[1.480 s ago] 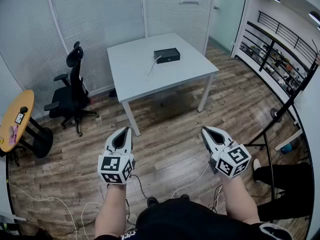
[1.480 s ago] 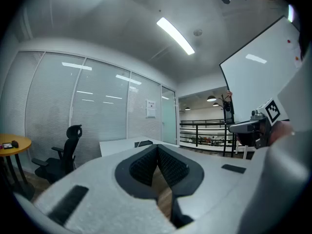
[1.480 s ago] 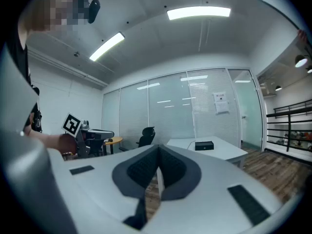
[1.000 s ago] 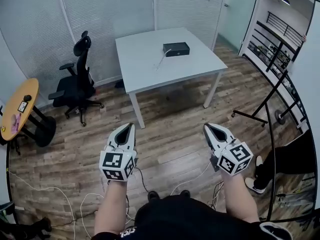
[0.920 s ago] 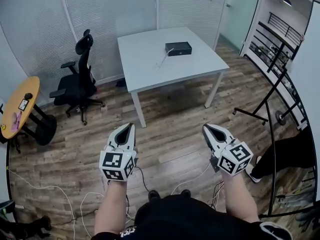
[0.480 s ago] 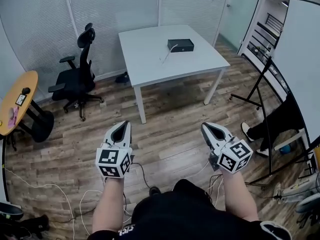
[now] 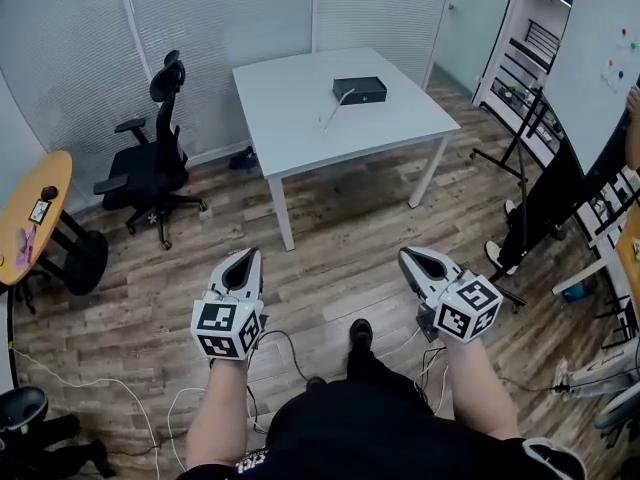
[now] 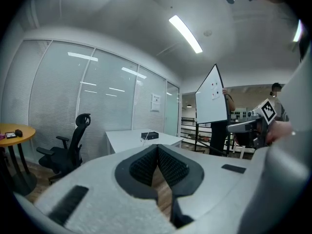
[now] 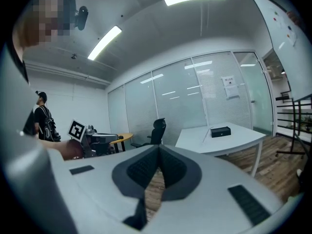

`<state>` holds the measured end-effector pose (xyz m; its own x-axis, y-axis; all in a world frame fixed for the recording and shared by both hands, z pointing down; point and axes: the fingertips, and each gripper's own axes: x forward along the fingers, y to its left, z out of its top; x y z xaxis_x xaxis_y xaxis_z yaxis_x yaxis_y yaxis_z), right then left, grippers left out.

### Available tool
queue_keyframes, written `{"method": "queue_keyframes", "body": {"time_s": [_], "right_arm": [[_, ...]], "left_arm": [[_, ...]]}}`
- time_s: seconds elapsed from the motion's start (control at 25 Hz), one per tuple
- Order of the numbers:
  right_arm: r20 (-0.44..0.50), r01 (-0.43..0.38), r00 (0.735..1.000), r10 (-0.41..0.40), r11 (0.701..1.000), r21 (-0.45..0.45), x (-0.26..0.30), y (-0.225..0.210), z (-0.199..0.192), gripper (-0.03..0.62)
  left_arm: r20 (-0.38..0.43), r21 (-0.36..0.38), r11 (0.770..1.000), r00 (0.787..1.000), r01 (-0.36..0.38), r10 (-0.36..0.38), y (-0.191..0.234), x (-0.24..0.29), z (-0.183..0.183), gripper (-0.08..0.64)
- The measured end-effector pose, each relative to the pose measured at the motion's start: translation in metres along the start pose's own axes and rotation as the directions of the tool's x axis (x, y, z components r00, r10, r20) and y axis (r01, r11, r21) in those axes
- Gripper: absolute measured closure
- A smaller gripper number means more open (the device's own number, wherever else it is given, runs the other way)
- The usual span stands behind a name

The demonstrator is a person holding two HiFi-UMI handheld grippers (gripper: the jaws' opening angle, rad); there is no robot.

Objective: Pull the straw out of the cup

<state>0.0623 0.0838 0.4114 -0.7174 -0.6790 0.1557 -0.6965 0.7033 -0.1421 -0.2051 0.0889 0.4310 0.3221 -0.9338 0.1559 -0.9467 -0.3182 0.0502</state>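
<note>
While the left tongs (image 7: 250,252) and right tongs (image 7: 404,254) hung closed and empty above the wooden floor (image 7: 340,238), what looked like the straw (image 7: 333,111) sat beside a black box (image 7: 360,89) toward the tabletop's (image 7: 290,108) far edge.

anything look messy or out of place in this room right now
Only loose white cables strewn across the floor, a possible trip hazard. The white table looks tidy: a black box and a thin white item beside it.

Thin and white, the straw (image 7: 334,109) sits far off on the white table (image 7: 280,98), slanting just beside the black box (image 7: 360,89). What holds its lower end is too small to tell.
</note>
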Motion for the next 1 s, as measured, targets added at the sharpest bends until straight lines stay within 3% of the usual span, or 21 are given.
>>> {"method": "queue_keyframes", "body": {"time_s": [0.2,0.44,1.0], "right_arm": [[-0.012,-0.010,1.000,0.010,0.998,0.057,0.029,-0.033,-0.006,0.587],[-0.037,-0.035,0.999,0.038,0.995,0.090,0.074,-0.091,-0.003,0.586],[-0.070,-0.017,0.997,0.031,0.983,0.185,0.114,-0.240,-0.006,0.586]], "left_arm": [[-0.027,0.004,1.000,1.000,-0.007,0.007,0.010,0.032,0.000,0.549],[-0.058,-0.009,1.000,0.998,-0.016,0.015,0.020,0.106,0.005,0.549],[-0.136,-0.010,1.000,0.991,0.003,-0.004,-0.003,0.262,0.016,0.549]]}}
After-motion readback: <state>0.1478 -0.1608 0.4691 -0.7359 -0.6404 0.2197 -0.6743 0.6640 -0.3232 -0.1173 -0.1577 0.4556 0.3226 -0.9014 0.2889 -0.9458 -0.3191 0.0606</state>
